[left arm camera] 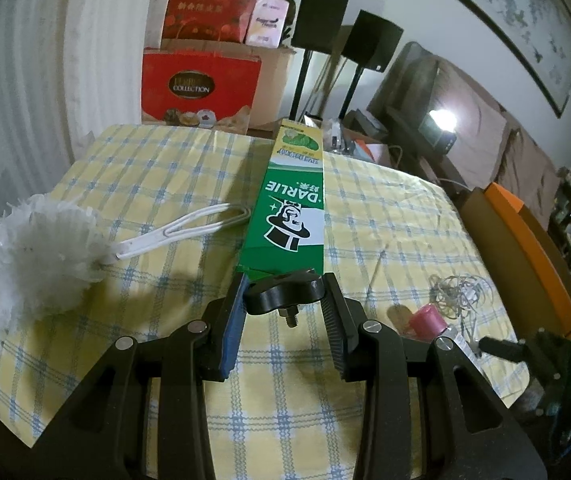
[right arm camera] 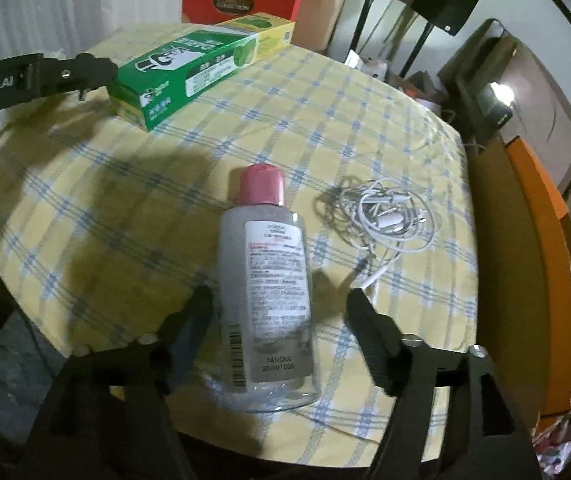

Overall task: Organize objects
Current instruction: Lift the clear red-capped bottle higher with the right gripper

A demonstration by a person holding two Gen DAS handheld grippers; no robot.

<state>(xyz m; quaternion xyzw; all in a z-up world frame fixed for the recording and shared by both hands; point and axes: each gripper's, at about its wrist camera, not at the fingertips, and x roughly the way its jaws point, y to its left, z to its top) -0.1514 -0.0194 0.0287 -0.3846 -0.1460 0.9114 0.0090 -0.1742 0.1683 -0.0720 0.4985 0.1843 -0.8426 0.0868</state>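
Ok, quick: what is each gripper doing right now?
Left gripper: shut on the Darlie toothpaste box.
Right gripper: open, straddling the pink-capped bottle without gripping.

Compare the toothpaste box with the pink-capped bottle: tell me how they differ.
The toothpaste box is green, opaque and rectangular; the bottle is clear, rounded, pink-capped. The box's end sits in the left gripper; the bottle lies free between the right gripper's open jaws. Both lie flat on the checked tablecloth.

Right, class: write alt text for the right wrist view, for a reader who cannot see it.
A clear bottle with a pink cap lies on a yellow checked tablecloth, between the open fingers of the right gripper, which do not touch it. Tangled white earphones lie to its right; behind, the left gripper holds a green toothpaste box.
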